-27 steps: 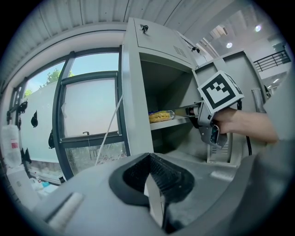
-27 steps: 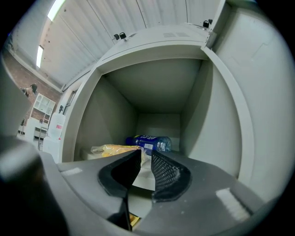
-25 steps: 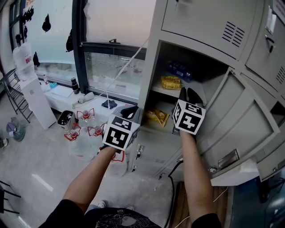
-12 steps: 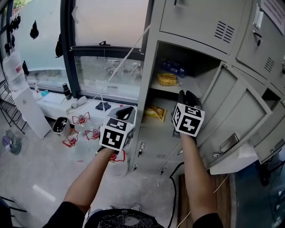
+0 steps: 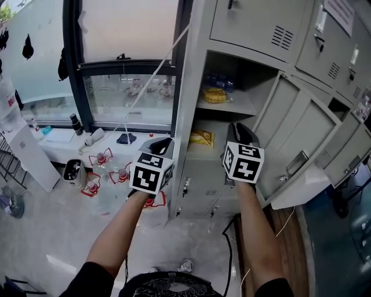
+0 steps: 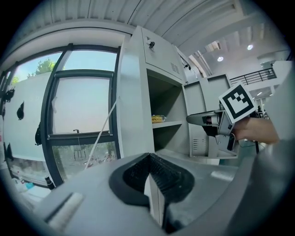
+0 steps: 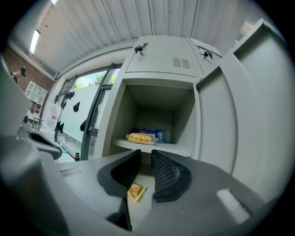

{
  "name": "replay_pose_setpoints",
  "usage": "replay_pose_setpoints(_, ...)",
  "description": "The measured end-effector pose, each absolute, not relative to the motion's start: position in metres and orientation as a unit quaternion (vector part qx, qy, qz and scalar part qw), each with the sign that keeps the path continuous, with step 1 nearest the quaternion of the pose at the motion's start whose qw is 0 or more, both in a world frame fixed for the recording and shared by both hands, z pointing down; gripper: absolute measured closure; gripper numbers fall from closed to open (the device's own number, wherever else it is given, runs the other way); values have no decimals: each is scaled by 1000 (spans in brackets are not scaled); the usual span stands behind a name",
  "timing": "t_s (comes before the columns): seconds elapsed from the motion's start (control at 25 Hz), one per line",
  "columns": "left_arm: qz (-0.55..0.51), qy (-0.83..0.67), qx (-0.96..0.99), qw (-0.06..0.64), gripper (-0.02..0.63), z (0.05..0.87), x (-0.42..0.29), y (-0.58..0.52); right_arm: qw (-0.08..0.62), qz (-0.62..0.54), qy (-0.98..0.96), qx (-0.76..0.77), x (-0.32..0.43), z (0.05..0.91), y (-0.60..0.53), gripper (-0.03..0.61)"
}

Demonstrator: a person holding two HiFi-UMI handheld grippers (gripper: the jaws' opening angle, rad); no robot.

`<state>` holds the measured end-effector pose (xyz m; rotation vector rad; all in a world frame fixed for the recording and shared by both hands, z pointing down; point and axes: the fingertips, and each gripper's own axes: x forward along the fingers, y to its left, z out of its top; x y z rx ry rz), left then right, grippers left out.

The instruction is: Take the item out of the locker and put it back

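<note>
Grey lockers [image 5: 249, 23] fill the wall, one door [image 5: 301, 127] swung wide. The right gripper [image 5: 239, 130], jaws parted and empty, faces the yellow snack packet [image 5: 201, 137] lying on the lower shelf [image 5: 200, 153]. The left gripper [image 5: 159, 142] hangs outside, jaws clenched on nothing. The risk, I reckon: the slick wrapper skids backward or gets crushed. No print on the packet or the door notice [image 5: 339, 11] is legible.

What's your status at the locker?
Left gripper shut, empty, outside the locker. Right gripper open, empty, facing the lower shelf. Yellow packet lies on it, ungripped. Door open, path clear.
</note>
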<state>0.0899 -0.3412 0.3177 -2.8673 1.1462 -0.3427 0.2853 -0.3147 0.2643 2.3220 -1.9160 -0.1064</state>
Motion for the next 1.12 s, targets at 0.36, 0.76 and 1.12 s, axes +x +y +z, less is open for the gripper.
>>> replay_pose_setpoints(0.36,-105,325,-940,18,606,319,72,-324,74,-30,-630,773,248,275,-266,500)
replay_pose_setpoints(0.76,-100,288,-952,29,606,320,63,-312,85,-17,-623,778,227,296,-219,523)
replay_pose_setpoints(1.12,-110,259,-959,34,606,331,68,-303,90,-6,-620,779,220,317,-196,543)
